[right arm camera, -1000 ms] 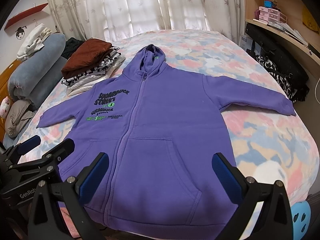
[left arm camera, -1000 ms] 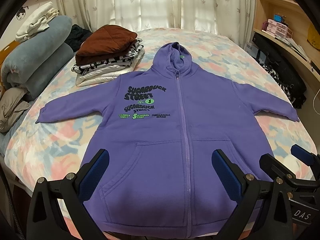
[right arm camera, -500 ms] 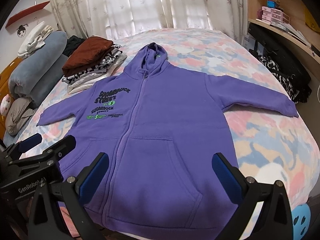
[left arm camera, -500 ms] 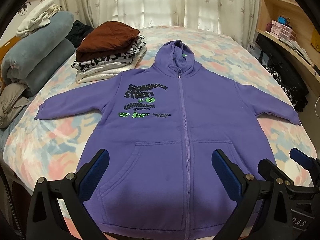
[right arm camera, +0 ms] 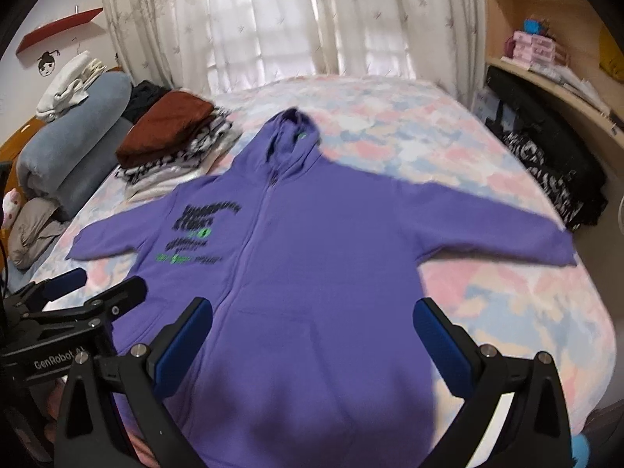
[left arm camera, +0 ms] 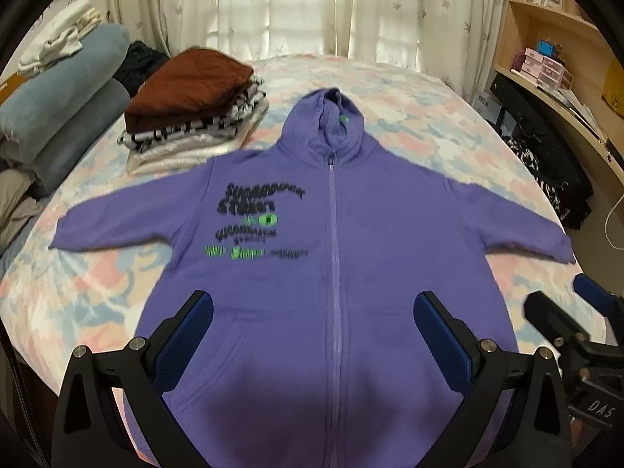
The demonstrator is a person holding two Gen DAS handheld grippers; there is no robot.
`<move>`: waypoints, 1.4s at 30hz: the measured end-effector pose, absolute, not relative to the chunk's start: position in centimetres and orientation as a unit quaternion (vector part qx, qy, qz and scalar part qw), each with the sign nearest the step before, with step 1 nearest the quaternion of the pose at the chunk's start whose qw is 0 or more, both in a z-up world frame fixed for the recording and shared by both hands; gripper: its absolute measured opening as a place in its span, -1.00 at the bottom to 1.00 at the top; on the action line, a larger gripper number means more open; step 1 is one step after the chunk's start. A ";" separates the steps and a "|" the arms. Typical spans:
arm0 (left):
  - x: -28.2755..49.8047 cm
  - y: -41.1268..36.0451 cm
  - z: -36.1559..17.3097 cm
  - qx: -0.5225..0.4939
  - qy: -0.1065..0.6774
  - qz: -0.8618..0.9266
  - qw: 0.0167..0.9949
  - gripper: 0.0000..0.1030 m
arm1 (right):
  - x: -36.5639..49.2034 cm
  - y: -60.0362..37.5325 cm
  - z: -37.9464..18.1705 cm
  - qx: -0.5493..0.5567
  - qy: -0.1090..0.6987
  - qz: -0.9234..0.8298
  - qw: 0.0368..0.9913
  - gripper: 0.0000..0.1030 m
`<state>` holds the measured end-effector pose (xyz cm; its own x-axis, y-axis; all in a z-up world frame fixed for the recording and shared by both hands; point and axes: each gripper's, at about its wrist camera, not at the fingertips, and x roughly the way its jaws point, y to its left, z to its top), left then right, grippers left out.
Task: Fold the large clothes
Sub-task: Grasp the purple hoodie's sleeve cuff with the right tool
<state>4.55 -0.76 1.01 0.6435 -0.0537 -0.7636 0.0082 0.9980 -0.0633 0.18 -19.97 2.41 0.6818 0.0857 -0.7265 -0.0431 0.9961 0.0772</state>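
Observation:
A purple zip hoodie (left arm camera: 331, 273) lies flat and face up on the bed, sleeves spread to both sides and hood pointing away; it also shows in the right wrist view (right arm camera: 312, 273). My left gripper (left arm camera: 312, 335) is open and empty, hovering above the hoodie's lower front. My right gripper (right arm camera: 312, 335) is open and empty above the hem, right of the zip. The right gripper shows at the right edge of the left wrist view (left arm camera: 577, 331), and the left gripper at the left edge of the right wrist view (right arm camera: 78, 300).
A stack of folded clothes (left arm camera: 195, 109) with a brown top sits on the bed at the far left. Rolled grey-blue bedding (left arm camera: 58, 109) lies beyond it. Black bags (left arm camera: 546, 163) and a wooden shelf (left arm camera: 565, 89) stand right of the bed (left arm camera: 429, 117).
Both views have risen and tilted slightly, so the hoodie sits lower in frame. Both grippers stay open and empty. The hoodie has not moved.

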 end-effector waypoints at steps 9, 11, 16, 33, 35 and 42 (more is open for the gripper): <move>8.1 -2.8 5.9 -0.001 0.363 -0.029 0.931 0.98 | 2.4 -24.5 7.2 0.002 0.347 -0.004 0.938 1.00; 8.9 -3.1 6.6 0.000 0.356 -0.020 0.934 0.98 | 2.8 -25.6 8.1 0.002 0.336 -0.010 0.942 1.00; 11.0 -4.6 7.8 -0.004 0.344 -0.025 0.939 0.98 | 3.9 -28.1 10.0 -0.017 0.312 -0.045 0.949 1.00; 20.6 -16.1 0.1 0.029 0.392 -0.068 0.917 0.98 | 10.0 -39.7 2.3 0.048 0.377 -0.112 0.918 0.74; 22.0 -17.5 -1.6 0.032 0.409 -0.074 0.909 0.98 | 11.1 -42.1 0.2 0.084 0.396 -0.114 0.907 0.67; 26.0 -21.0 -6.9 0.003 0.453 -0.086 0.887 0.98 | 12.5 -49.5 -6.4 0.195 0.434 -0.140 0.868 0.52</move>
